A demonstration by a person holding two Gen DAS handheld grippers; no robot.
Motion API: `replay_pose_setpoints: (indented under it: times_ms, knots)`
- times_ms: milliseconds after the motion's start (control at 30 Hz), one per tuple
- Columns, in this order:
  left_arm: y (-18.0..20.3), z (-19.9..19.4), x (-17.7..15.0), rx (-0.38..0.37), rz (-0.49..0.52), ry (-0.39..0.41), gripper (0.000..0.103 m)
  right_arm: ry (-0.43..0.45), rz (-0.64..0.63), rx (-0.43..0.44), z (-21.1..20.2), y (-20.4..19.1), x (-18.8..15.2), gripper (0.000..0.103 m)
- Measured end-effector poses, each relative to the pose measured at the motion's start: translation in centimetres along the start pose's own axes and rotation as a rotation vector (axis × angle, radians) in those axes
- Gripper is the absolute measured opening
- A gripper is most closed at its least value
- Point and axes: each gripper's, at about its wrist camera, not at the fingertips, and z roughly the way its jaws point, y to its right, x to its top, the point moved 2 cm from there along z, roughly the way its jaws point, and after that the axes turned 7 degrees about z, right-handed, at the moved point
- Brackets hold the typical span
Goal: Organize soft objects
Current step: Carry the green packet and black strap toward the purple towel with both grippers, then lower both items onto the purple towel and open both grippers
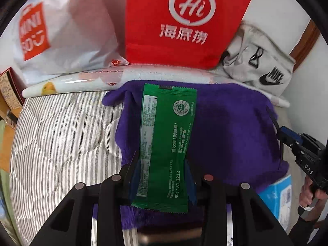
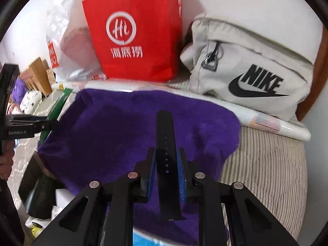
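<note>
Left claw [image 1: 164, 176] clamps green sachet [image 1: 166, 143]; right claw [image 2: 166, 172] clamps black watch strap [image 2: 166, 153]. Both hang over purple cloth [image 2: 127, 131] on the striped bed [image 2: 266, 164], probably for laying side by side.

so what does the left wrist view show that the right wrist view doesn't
Only the left wrist view: the green packet's printed face, clamped in the left tool, and a blue box at lower right.

Only the right wrist view: the black strap gripped lengthwise in the right tool.

Both: purple towel, red bag, Nike bag, white Miniso bag and striped bedding.
</note>
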Motion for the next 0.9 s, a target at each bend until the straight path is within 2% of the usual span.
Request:
replay_pose_setpoints:
  times_ms: [100,333,567,700,733,800,833,867,900]
  knots:
    - [0.1,1.5,0.6,-0.002,0.016,-0.022,0.036,-0.021,-0.023,-0.017,1.2,-0.1,0.2,0.020]
    - [-1.1,4.7,1.3,-0.028,-0.031,-0.091,0.036,-0.062,-0.014,-0.025,3.1,0.5,1.2,0.020]
    - [-0.2,5.7,1.9,-0.025,-0.005,-0.095,0.039,-0.106,-0.016,-0.027,4.6,0.8,1.3,0.021]
    - [0.0,6.1,2.4,-0.036,0.004,-0.096,0.045,-0.133,-0.006,-0.023,5.4,0.9,1.4,0.021]
    - [0.0,6.1,2.4,-0.046,0.002,-0.097,0.047,-0.137,-0.006,-0.023,5.5,0.8,1.4,0.024]
    - [0.2,6.1,2.8,-0.089,-0.009,-0.089,0.064,-0.128,-0.017,-0.027,5.4,0.7,1.5,0.038]
    - [0.2,5.9,2.8,-0.105,-0.016,-0.080,0.066,-0.117,-0.019,-0.034,5.3,0.6,1.6,0.055]
    - [0.2,5.6,2.8,-0.110,-0.020,-0.072,0.069,-0.102,-0.018,-0.038,5.0,0.6,1.6,0.062]
    - [0.4,5.3,2.8,-0.100,-0.016,-0.062,0.070,-0.085,-0.016,-0.035,4.6,0.6,1.7,0.063]
